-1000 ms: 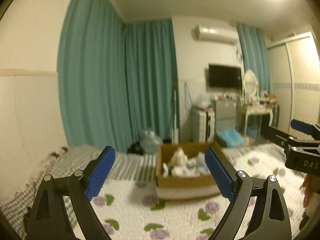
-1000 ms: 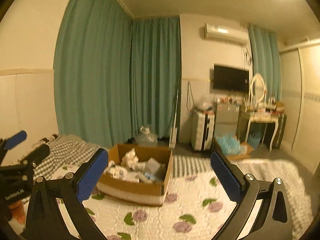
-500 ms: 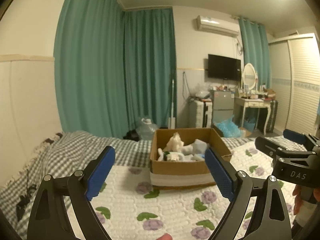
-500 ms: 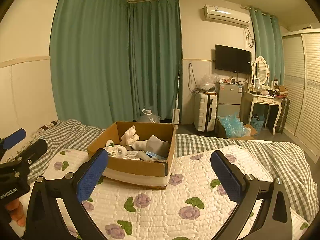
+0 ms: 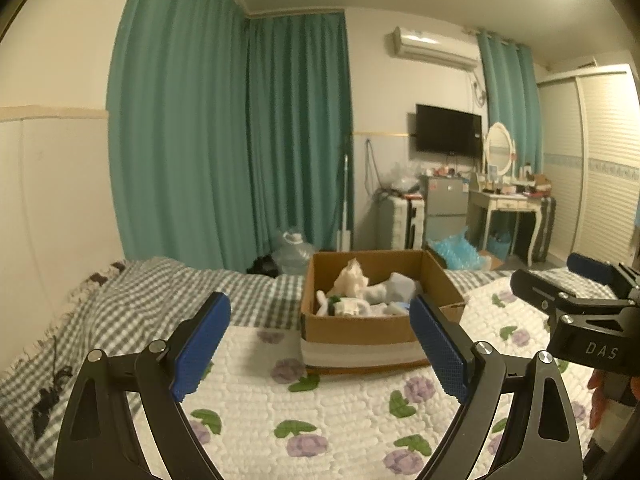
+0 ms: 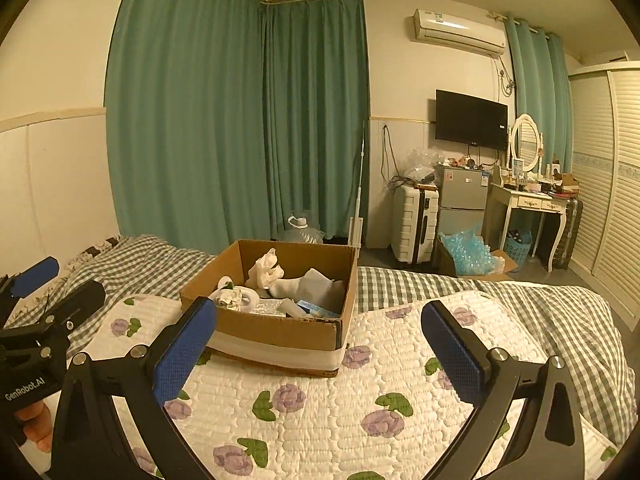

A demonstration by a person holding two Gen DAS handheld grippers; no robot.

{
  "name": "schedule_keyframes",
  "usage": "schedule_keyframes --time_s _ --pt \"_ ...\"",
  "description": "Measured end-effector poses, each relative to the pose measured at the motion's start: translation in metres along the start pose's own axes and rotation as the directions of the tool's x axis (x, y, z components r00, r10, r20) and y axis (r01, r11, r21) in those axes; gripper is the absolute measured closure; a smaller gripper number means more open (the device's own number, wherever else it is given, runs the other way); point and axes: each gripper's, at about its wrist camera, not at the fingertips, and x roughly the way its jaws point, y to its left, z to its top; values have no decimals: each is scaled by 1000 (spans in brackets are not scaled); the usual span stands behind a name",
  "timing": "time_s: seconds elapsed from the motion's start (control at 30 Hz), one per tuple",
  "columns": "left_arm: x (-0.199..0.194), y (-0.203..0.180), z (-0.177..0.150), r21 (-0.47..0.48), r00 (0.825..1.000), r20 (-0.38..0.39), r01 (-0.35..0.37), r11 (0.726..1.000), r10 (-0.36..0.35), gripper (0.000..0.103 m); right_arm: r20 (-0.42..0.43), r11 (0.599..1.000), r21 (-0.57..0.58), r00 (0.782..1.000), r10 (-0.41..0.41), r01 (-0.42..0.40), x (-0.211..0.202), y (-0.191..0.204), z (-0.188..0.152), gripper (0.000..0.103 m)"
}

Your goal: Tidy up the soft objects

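Observation:
A brown cardboard box (image 5: 360,330) (image 6: 280,326) stands on the white flowered quilt (image 5: 340,412) (image 6: 320,408) of a bed. It holds several soft things: a cream plush toy (image 5: 352,282) (image 6: 266,270), white and grey socks (image 6: 308,286), rolled items. My left gripper (image 5: 318,346) is open and empty, above the quilt in front of the box. My right gripper (image 6: 320,354) is open and empty, to the right of the box's near corner. Each gripper shows at the edge of the other's view.
A grey checked blanket (image 5: 160,292) (image 6: 440,280) lies beyond the quilt. Teal curtains (image 6: 240,120), a white suitcase (image 6: 414,222), a small fridge (image 6: 464,200), a dressing table (image 6: 532,204) and a box of blue bags (image 6: 468,254) stand past the bed.
Both cameras have tilted down and moved closer to the bed, so the box looks nearer and its contents show better. Both grippers stay open.

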Motion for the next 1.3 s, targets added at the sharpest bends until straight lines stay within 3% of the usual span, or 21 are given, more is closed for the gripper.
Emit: schedule_keyframes --time_s 1.3 --pt "2 4 -2 2 1000 -8 -10 1000 10 11 -4 1000 -1 1000 -3 3 1 4 -3 0"
